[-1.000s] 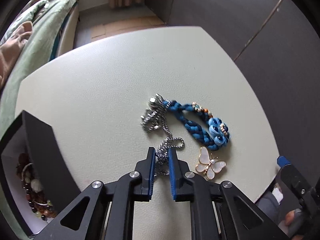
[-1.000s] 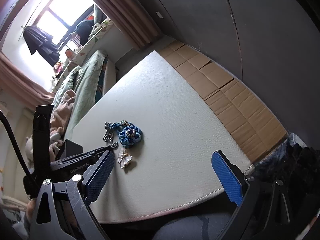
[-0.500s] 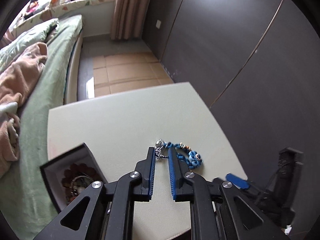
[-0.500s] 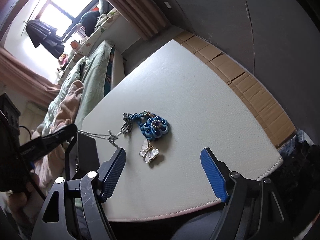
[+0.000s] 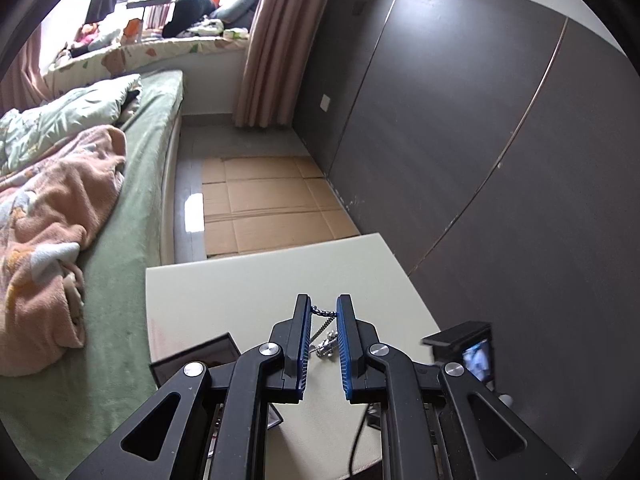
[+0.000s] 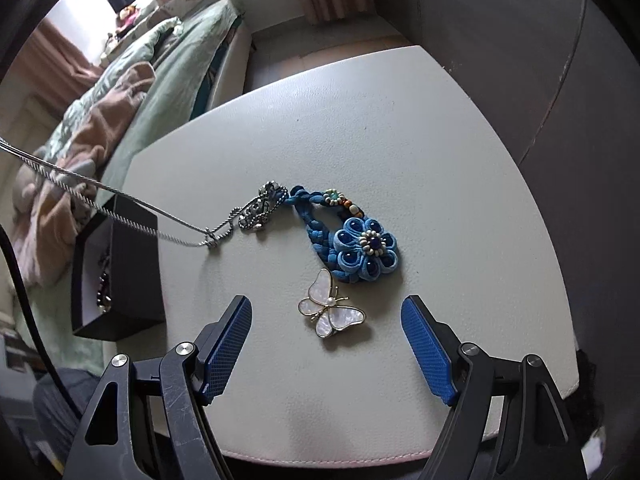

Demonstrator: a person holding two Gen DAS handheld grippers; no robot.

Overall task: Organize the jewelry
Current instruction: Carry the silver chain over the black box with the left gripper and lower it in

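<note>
The left gripper [image 5: 323, 320], jaws narrowed on the silver chain [image 6: 120, 200], holds it taut above the black box [image 6: 120, 280]. Right gripper [image 6: 326, 344] gapes empty, butterfly brooch [image 6: 331, 309] just beyond. Step: lifting the chain; next, likely lower it into the box.

Place: a lived-in home bedroom
Bed: green sheet [image 5: 132, 240], unmade, with a rumpled peach blanket [image 5: 48, 232] and a pale patterned quilt [image 5: 60, 116]
Window: daylight over a cushioned sill [image 5: 160, 46] strewn with clothes and a pillow, pink curtain [image 5: 272, 40] drawn aside
Walls: dark wardrobe panels [image 5: 460, 120]
Floor: flattened cardboard [image 5: 264, 208] beside the bed
Foreground: pale tabletop [image 6: 400, 140] carrying jewelry
</note>
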